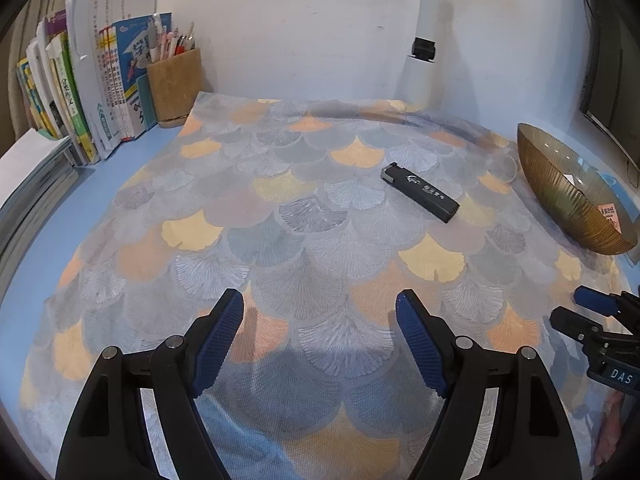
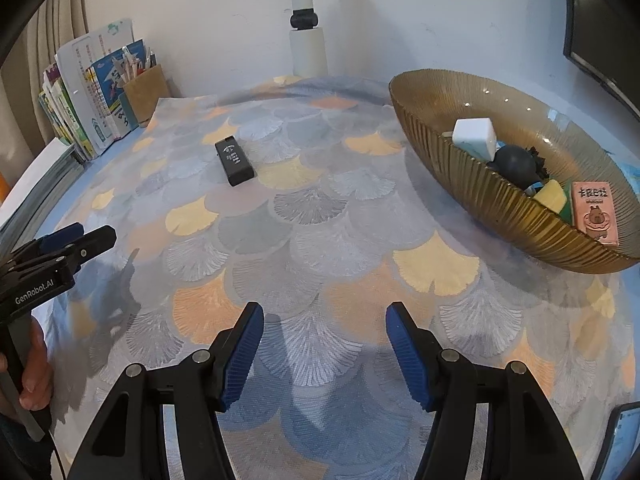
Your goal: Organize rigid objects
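Nearest us, at the bottom of the left wrist view, our left gripper (image 1: pixel 320 312) hangs over the cloth (image 1: pixel 280 240) with its blue pads spread wide and nothing between them. In the right wrist view our right gripper (image 2: pixel 324 320) sits the same way at the bottom of the frame, fingers wide apart and empty.

The cloth, printed with grey, yellow and orange fan shapes, covers most of a blue desk (image 1: pixel 104 176). On it, right of centre in the left view and upper left of centre in the right view, lies the black lighter (image 1: pixel 420 192) flat on its side, well apart from both grippers.

At the right of both views a ribbed amber bowl (image 2: pixel 460 168) rests on the cloth. We see in it a white block (image 2: pixel 476 138), a dark ball (image 2: pixel 516 164), a yellow piece (image 2: pixel 552 196) and a pink box (image 2: pixel 596 212) with a cartoon animal.

In the upper left, books (image 1: pixel 100 92) stand against a white wall (image 1: pixel 300 20), with a brown pen holder (image 1: pixel 174 84) beside them. A white lamp post (image 2: pixel 306 40) rises at the top centre. A dark screen edge (image 2: pixel 592 40) shows at the upper right.
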### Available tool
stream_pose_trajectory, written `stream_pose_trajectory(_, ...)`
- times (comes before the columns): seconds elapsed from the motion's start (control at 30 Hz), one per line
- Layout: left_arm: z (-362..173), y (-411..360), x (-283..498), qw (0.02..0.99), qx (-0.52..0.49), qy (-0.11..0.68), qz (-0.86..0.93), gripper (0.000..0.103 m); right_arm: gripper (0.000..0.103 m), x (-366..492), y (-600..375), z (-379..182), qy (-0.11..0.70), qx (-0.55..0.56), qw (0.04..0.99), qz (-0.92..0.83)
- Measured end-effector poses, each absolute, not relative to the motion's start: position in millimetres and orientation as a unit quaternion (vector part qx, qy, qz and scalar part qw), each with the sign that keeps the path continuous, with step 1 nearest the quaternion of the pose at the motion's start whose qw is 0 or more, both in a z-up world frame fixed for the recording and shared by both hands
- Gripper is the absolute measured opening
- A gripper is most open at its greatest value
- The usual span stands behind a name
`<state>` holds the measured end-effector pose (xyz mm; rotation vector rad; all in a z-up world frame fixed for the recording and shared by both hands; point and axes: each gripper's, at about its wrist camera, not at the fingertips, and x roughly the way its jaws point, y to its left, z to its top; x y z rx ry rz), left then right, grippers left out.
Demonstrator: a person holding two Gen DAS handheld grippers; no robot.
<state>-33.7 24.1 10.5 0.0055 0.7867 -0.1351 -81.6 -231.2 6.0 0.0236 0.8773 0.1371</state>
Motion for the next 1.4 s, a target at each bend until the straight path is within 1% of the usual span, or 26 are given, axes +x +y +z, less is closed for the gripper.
stream_pose_trajectory(0.2, 9, 30, -24, 0.909, -0.005, 0.413, -0.057, 0.078, 0.062, -71, -216, 17, 0.442, 0.003, 0.893, 0.092)
stream_pose_trajectory(0.37, 31, 37, 3, 0.908, -0.011, 0.416, -0.056, 0.077, 0.062, -31, -181, 36, 0.464, -0.025, 0.878, 0.117)
stream_pose_trajectory(0.47, 28, 36, 17, 0.913, 0.014, 0.407, -0.028, 0.078, 0.062, 2, -160, 29, 0.475, -0.025, 0.873, 0.112)
stream_pose_trajectory(0.6, 14, 43, 27, 0.918, 0.009, 0.395, -0.017, 0.077, 0.062, 31, -138, 23, 0.456, -0.027, 0.883, 0.106)
stream_pose_trajectory(0.67, 6, 44, 29, 0.914, 0.015, 0.406, -0.006, 0.077, 0.062, 46, -129, 21, 0.451, -0.032, 0.885, 0.108)
stream_pose_trajectory(0.87, 7, 36, 28, 0.917, 0.034, 0.398, -0.014, 0.077, 0.062, 80, -116, 12, 0.452, -0.036, 0.882, 0.125)
stream_pose_trajectory(1.23, 8, 39, 27, 0.918, 0.026, 0.395, -0.02, 0.077, 0.062, 79, -104, 8, 0.435, -0.05, 0.892, 0.113)
stream_pose_trajectory(1.33, 9, 38, 27, 0.919, 0.028, 0.392, -0.019, 0.077, 0.062, 71, -119, 13, 0.436, -0.026, 0.895, 0.093)
stream_pose_trajectory(1.4, 10, 32, 26, 0.919, 0.041, 0.39, -0.03, 0.077, 0.062, 61, -137, 21, 0.421, -0.009, 0.903, 0.081)
